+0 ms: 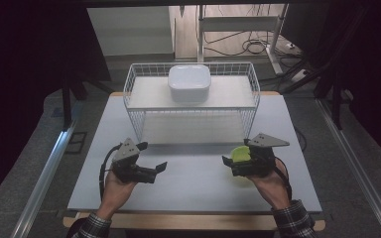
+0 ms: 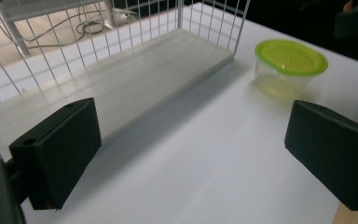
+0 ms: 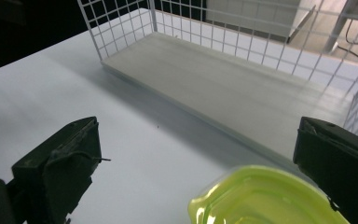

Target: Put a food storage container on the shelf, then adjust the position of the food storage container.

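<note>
A clear round tub with a lime-green lid (image 1: 239, 152) stands on the white table (image 1: 193, 173), right of centre and just in front of the wire rack. My right gripper (image 1: 235, 151) hovers over it, open. In the right gripper view the green lid (image 3: 261, 200) lies low between the jaws, close to the right-hand one and well apart from the other, with my right gripper (image 3: 196, 168) wide. At the table's left my left gripper (image 1: 152, 156) is open and holds nothing. The left gripper view has the tub (image 2: 289, 60) far ahead, beyond my left gripper (image 2: 191, 154).
A white wire rack (image 1: 134, 119) with two shelves stands at the back middle of the table. A white square lidded box (image 1: 189, 82) sits on its top shelf; the lower shelf (image 2: 135, 79) is bare. Dark floor and metal rails flank the table.
</note>
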Demonstrator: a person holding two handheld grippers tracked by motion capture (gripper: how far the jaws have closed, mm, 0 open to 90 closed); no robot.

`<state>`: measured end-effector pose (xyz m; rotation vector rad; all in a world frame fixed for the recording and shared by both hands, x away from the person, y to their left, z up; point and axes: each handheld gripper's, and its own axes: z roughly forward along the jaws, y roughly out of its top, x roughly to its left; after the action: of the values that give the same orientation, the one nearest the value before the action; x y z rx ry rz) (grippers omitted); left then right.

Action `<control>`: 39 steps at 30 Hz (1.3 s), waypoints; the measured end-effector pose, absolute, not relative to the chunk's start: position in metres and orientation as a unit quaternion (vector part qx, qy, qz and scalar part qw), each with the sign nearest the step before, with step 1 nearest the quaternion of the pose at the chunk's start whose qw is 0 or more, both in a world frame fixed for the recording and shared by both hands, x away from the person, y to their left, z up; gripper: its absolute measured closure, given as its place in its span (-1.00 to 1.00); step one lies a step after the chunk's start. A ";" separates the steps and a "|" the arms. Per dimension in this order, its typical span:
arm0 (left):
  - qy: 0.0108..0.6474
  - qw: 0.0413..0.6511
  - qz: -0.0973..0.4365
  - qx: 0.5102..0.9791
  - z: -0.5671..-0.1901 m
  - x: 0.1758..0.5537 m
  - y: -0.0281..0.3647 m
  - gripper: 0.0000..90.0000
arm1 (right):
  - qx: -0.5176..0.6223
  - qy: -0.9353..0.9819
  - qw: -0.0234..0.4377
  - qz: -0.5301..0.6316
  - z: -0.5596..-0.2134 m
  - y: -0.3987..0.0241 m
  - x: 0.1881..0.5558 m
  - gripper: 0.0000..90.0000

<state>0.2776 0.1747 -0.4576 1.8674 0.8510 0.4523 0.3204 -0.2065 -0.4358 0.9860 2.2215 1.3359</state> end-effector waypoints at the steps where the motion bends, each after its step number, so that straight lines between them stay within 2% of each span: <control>1: 0.353 0.494 0.187 0.772 -0.461 0.276 0.175 -0.93 | 0.353 0.786 0.181 0.474 -0.438 -0.207 0.320 -0.99; 13: 0.372 0.451 0.194 0.788 -0.497 0.259 0.185 -0.93 | 0.366 0.790 0.170 0.462 -0.459 -0.215 0.305 -0.99; 19: 0.380 0.454 0.196 0.782 -0.500 0.254 0.191 -0.93 | 0.376 0.798 0.166 0.441 -0.468 -0.221 0.304 -0.97; 26: 0.379 0.452 0.197 0.783 -0.502 0.255 0.190 -0.93 | 0.391 0.796 0.172 0.429 -0.467 -0.228 0.306 -0.78; 30: 0.377 0.451 0.198 0.784 -0.502 0.255 0.189 -0.93 | 0.399 0.795 0.182 0.420 -0.466 -0.234 0.307 -0.54; 33: 0.377 0.447 0.198 0.787 -0.503 0.255 0.188 -0.93 | 0.406 0.795 0.191 0.408 -0.464 -0.241 0.308 -0.27; 39: 0.375 0.446 0.198 0.788 -0.504 0.255 0.186 -0.92 | 0.426 0.789 0.199 0.396 -0.461 -0.259 0.311 0.55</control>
<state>0.2551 0.1862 -0.5036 1.9521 0.9289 0.4907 0.3108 -0.2588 -0.4609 1.1904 2.2063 1.1074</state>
